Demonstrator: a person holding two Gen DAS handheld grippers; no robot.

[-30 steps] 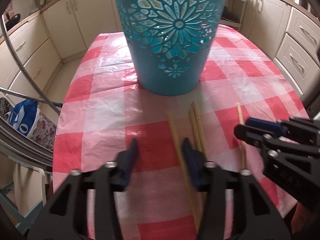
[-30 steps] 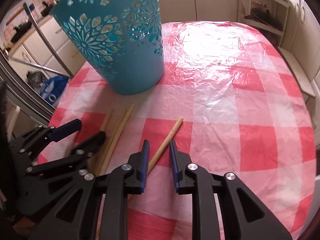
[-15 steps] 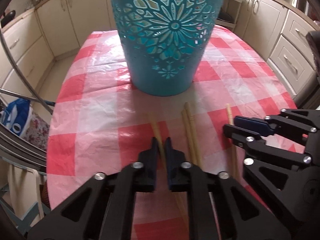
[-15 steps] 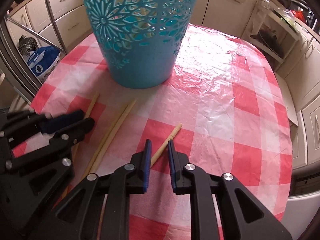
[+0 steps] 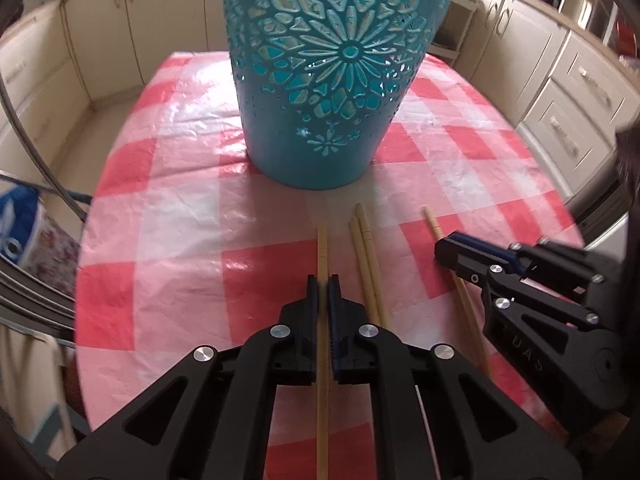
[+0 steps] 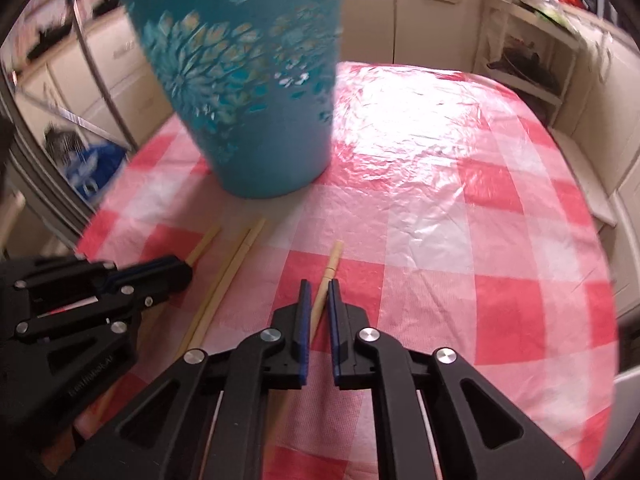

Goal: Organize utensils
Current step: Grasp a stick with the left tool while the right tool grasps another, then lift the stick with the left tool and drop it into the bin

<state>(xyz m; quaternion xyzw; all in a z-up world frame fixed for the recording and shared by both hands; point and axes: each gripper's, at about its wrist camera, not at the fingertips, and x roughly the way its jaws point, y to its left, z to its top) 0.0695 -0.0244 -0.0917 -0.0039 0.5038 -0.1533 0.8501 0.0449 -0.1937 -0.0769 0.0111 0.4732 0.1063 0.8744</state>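
The left tongs point(image 5: 322, 286) are clamped on one chopstick point(image 5: 322, 248) lying on the checked worktop point(image 5: 168, 240). A loose pair point(image 5: 366, 256) lies just beside it. The right tongs point(image 6: 318, 292) are closed on another chopstick point(image 6: 331, 262). A teal bin point(image 5: 320, 80) stands behind. Only the right view shows a shelf point(image 6: 528, 64).

Four chopsticks point(image 5: 370, 264) lie side by side on the tablecloth point(image 5: 168, 240), apparently just before the basket point(image 5: 328, 80).
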